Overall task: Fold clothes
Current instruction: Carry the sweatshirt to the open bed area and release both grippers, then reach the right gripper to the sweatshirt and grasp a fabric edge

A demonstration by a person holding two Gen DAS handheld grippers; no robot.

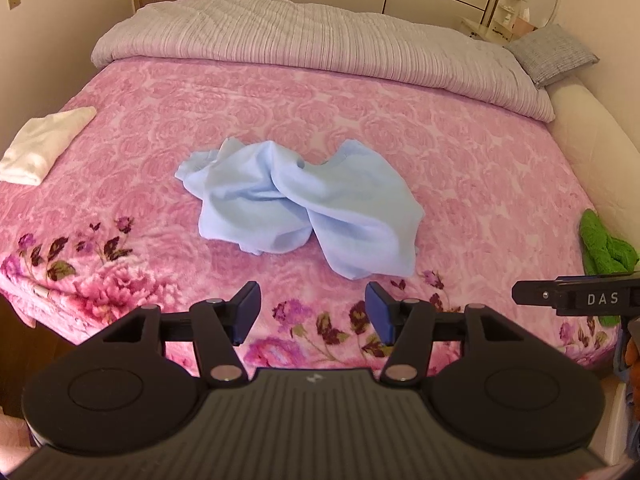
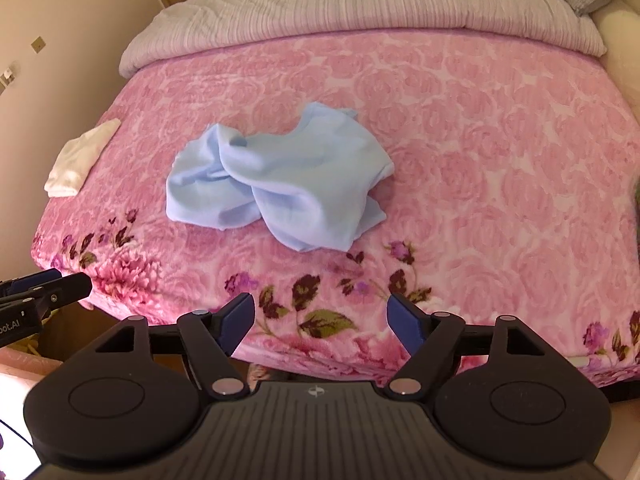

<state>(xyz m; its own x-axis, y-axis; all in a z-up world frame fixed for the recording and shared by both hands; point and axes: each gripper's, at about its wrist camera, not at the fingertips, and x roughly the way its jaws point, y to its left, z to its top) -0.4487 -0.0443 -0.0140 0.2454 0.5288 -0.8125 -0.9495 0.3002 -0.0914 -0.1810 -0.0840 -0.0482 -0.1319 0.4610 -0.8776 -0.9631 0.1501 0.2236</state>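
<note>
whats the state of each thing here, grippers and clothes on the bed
left gripper: open, empty, short of the bed's near edge
right gripper: open, empty, over the bed's near edge
light blue garment: crumpled, unfolded, mid-bed
white garment: folded, at the bed's left edge
green knit item: bunched, at the bed's right edge
pink floral blanket: spread flat
grey quilt: rolled back at the far end

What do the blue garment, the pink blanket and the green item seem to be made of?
Blue garment: thin, soft, matte woven or jersey cloth, judging by its limp, smooth folds. Pink blanket: plush fleece-like pile, with embossed roses and a fuzzy sheen. Green item: chunky knit, likely yarn, from its ribbed loops.
</note>
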